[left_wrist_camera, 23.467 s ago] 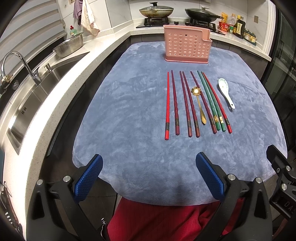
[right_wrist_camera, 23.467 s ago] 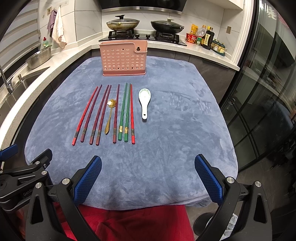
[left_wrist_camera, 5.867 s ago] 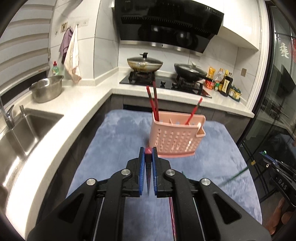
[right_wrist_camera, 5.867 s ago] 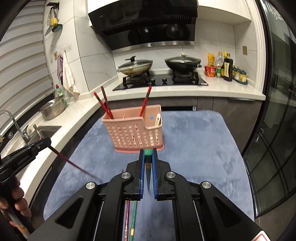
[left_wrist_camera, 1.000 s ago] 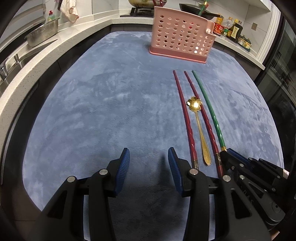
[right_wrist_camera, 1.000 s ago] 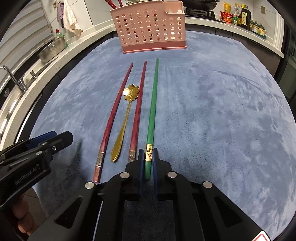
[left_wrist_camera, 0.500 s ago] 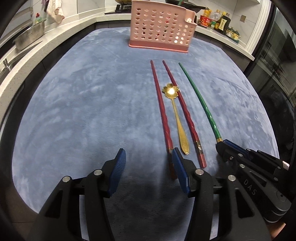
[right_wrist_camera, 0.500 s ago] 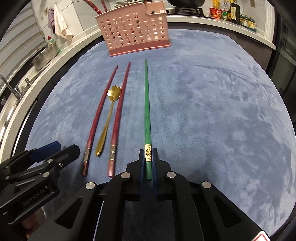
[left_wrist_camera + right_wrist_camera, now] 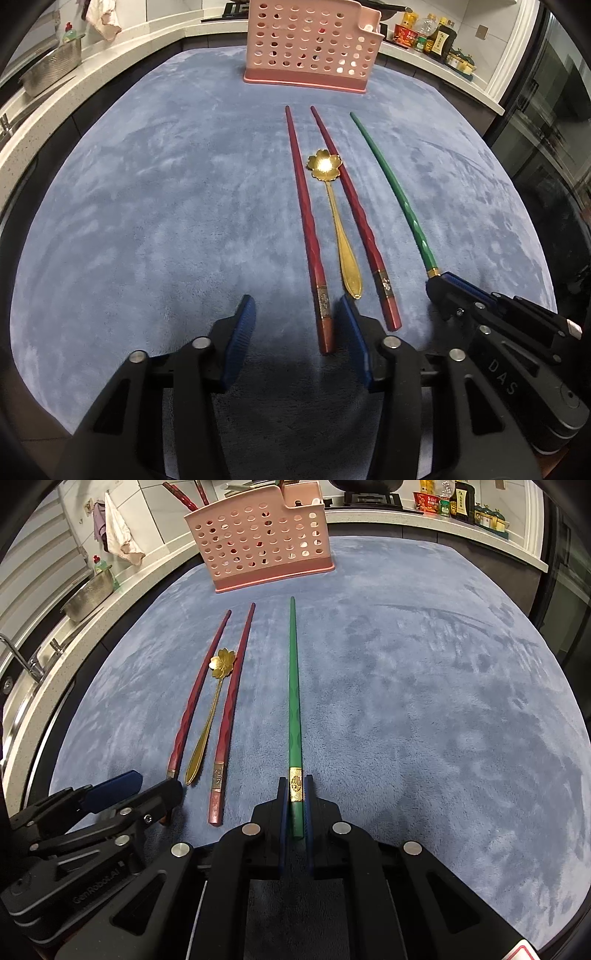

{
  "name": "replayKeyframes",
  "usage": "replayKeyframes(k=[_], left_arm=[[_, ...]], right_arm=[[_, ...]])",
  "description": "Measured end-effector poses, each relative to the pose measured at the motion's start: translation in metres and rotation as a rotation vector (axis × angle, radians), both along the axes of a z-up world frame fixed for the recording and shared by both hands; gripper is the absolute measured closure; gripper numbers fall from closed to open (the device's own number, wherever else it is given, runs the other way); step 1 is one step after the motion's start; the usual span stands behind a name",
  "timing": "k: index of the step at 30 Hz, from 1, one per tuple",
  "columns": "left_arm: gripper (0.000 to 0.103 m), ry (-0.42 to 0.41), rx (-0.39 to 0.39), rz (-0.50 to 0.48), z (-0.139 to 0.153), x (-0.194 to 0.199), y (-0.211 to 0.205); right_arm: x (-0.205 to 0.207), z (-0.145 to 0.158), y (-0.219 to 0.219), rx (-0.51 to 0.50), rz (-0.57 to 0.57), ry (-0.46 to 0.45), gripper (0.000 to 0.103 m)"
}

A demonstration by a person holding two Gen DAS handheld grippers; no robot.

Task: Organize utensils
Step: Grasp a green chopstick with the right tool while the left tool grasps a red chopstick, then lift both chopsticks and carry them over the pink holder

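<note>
My right gripper [image 9: 295,805] is shut on the thick end of a green chopstick [image 9: 294,701], which points toward the pink utensil holder [image 9: 262,539]; the chopstick also shows in the left wrist view [image 9: 391,188]. My left gripper [image 9: 299,339] is open, its jaws on either side of the thick end of a dark red chopstick [image 9: 306,221] lying on the cloth. A gold flower-shaped spoon [image 9: 334,206] lies between that chopstick and a second dark red chopstick [image 9: 351,199]. The holder [image 9: 310,48] has several chopsticks in it.
A blue-grey cloth [image 9: 147,206] covers the table. A white counter with a metal pot [image 9: 88,594] and a sink tap [image 9: 22,661] runs along the left. A stove and bottles [image 9: 454,500] stand behind the holder. Dark glass doors [image 9: 554,96] are at the right.
My left gripper has moved right and forward, so the left dark red chopstick's end now lies between its open jaws. My right gripper stays shut on the green chopstick, which has shifted slightly.
</note>
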State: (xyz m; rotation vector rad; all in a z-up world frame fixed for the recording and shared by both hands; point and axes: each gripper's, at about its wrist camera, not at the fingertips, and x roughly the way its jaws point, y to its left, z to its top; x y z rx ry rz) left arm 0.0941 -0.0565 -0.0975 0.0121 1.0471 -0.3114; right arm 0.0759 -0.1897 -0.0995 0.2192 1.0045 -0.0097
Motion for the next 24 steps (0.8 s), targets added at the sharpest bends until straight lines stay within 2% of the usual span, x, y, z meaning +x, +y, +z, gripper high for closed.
replayKeyframes(k=[9,18,24], left_arm=[[0.094,-0.012,-0.008,0.026,-0.002,0.002,0.008],[0.095,-0.019,-0.016,0.042,0.002,0.003,0.013],[0.095,-0.051,-0.035,0.061,0.022,0.004,0.023]], right_arm=[[0.000,0.000,0.000,0.000,-0.001,0.000,0.096],[0.000,0.002,0.000,0.003,-0.003,-0.005,0.096],[-0.002,0.025,-0.002,0.010,-0.008,-0.048,0.096]])
